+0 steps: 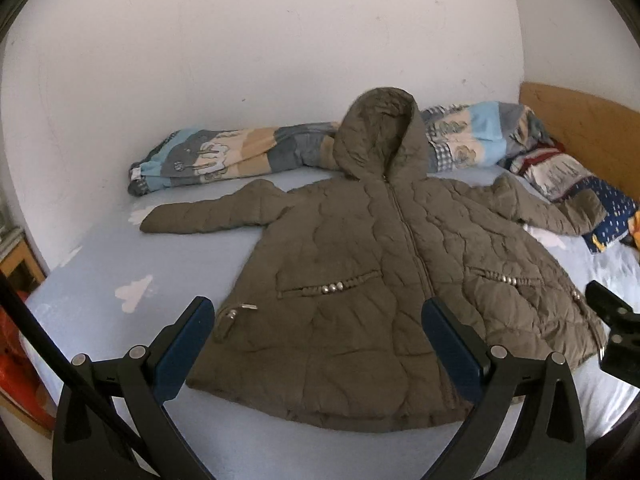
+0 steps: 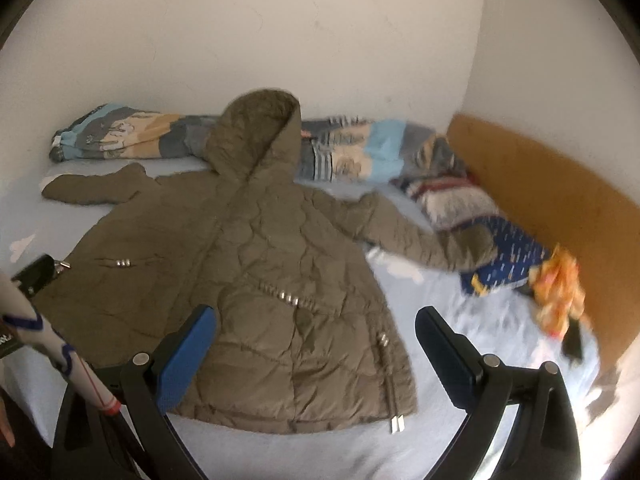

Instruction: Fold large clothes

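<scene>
An olive quilted hooded jacket (image 1: 360,264) lies flat, front up and zipped, on a pale blue bed sheet (image 1: 100,280), with both sleeves spread sideways and the hood toward the wall. My left gripper (image 1: 318,312) hovers open above the jacket's lower hem, nothing between its blue-padded fingers (image 1: 180,356). In the right wrist view the same jacket (image 2: 260,272) fills the middle. There my right gripper (image 2: 316,324) is open over the jacket's right hem side and holds nothing. The right gripper's black tip (image 1: 616,320) also shows at the left wrist view's right edge.
A rolled patterned quilt (image 1: 240,156) lies along the wall behind the hood. Pillows and a blue dotted cloth (image 2: 508,256) are piled by the wooden headboard (image 2: 560,200), with an orange toy (image 2: 560,292) beside them. A white pole (image 2: 56,352) crosses the lower left.
</scene>
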`<state>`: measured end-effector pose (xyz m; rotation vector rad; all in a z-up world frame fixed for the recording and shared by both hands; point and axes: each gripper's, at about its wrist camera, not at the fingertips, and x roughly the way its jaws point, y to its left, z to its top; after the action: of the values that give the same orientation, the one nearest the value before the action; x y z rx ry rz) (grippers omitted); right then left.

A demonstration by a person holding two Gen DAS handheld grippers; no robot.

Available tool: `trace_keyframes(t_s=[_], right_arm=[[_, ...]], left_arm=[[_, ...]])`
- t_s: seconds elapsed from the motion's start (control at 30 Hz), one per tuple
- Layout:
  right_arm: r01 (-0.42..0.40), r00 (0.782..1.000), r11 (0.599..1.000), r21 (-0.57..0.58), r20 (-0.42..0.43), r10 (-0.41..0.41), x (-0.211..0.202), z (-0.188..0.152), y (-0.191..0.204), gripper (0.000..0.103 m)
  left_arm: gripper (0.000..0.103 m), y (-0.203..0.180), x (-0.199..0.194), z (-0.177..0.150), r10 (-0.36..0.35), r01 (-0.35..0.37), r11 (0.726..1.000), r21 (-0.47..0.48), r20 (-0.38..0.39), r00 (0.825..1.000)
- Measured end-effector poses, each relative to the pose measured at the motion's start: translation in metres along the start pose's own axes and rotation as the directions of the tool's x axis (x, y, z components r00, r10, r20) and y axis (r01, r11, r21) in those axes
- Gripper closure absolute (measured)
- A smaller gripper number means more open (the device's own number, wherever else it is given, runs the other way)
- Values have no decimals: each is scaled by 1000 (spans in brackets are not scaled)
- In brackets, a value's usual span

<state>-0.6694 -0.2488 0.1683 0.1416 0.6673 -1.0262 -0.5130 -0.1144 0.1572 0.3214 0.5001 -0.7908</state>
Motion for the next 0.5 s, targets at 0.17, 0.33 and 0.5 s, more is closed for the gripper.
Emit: trace_keyframes(t_s=[0.17,0.33,0.5], right_arm=[[-7,1000,1000,-3,10,7,2,-2,7,2],[-7,1000,1000,-18,-17,7,12,-7,9,2],[3,1000,1000,-2,-14,-3,12,-7,3,2]], left_arm=[[0,-9,6,-7,6,-6,1000,21,1,1000],[0,-12,14,-9,15,-15,1000,17,-17,1000],[0,-14,19,-10,17,-16,1000,13,-33,999]])
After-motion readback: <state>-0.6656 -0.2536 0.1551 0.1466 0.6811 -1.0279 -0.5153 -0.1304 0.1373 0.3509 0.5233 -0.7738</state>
